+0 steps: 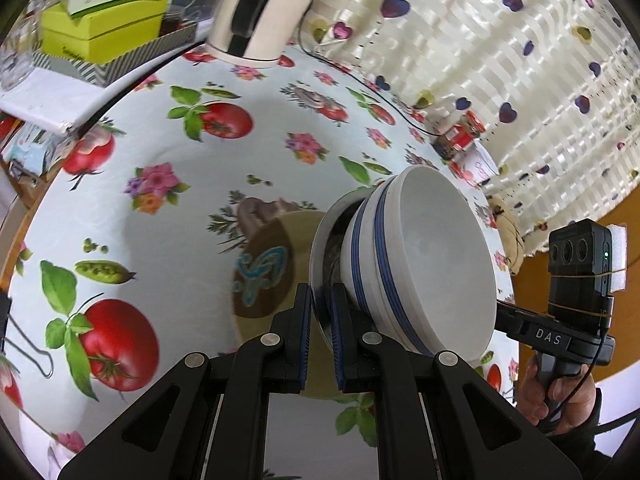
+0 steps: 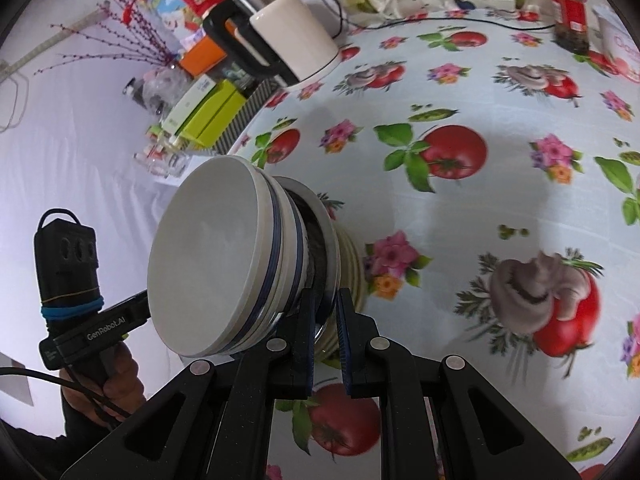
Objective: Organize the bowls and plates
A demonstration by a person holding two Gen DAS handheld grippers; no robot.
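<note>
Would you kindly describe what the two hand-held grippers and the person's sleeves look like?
Each hand-held gripper, left and right, is matte black with angular linkage arms, silver pivot rivets and blue ribbed pads. The handles carry black camera modules, with white lettering and a black cable. A dark sleeve shows at the wrist.

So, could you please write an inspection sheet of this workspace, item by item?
Surface: table under a cloth printed with tomatoes and flowers.
Job's things: white bowls with blue stripes stacked on a metal plate, with a beige plate beneath.
Clutter: green box, white kettle, red jar.
Grippers: left gripper and right gripper both shut on the metal plate rim.
Cables: black cable across the table.
Surroundings: curtain with hearts; white wall.
</note>
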